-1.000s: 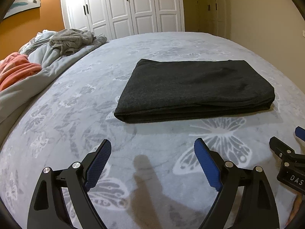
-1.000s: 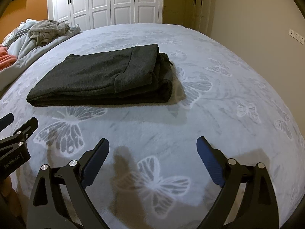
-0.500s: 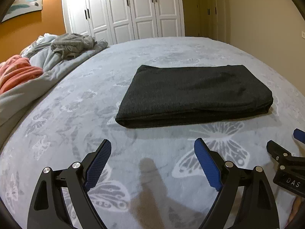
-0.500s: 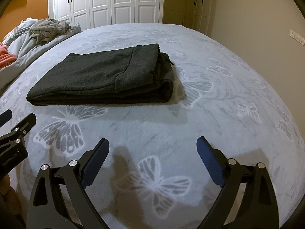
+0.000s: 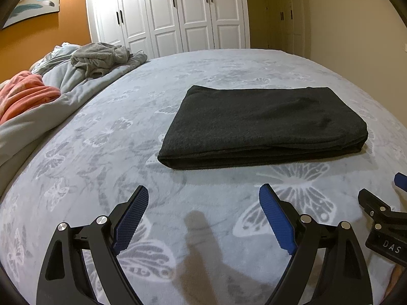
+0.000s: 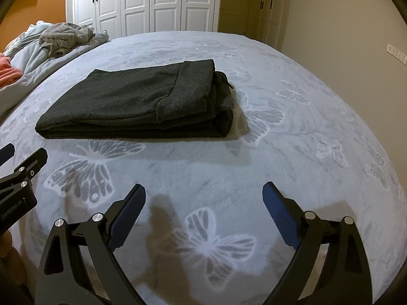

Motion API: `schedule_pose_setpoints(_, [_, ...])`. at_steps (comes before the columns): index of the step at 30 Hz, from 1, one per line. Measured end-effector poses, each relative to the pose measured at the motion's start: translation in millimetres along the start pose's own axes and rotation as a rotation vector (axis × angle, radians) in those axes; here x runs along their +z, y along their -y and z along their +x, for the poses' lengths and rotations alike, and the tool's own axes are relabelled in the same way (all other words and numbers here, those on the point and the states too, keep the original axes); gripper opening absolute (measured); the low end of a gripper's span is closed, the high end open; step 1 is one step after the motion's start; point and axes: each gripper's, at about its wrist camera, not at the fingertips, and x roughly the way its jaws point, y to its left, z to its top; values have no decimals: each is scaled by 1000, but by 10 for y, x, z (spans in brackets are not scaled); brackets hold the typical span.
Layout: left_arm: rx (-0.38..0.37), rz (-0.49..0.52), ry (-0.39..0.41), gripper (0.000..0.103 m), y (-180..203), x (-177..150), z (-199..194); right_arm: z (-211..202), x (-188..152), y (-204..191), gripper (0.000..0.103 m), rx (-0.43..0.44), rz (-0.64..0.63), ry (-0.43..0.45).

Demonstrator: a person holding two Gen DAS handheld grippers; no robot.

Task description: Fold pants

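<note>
A: Status of your tools, left first?

B: Your left gripper [image 5: 203, 216] is spread wide, nothing between the pads. Your right gripper [image 6: 203, 213] is likewise released and empty. Both hover above the butterfly-print blanket [image 5: 106, 157].

A: The pants?

B: The pants [image 5: 264, 124] lie ahead of both tools, clear of the fingertips: a flat rectangular stack, dark grey knit, soft rounded fold edges, drawstring end to the right.

A: Step?

B: Folding looks complete. Judged next move: withdraw, or press the top layer flat.
</note>
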Motion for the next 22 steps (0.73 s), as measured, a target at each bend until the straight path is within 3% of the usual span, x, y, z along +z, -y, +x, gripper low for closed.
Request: schedule_pose_setpoints(22, [-2,10,-10,84,5,-24,18,-2,-1,-7,91,-1,0,0])
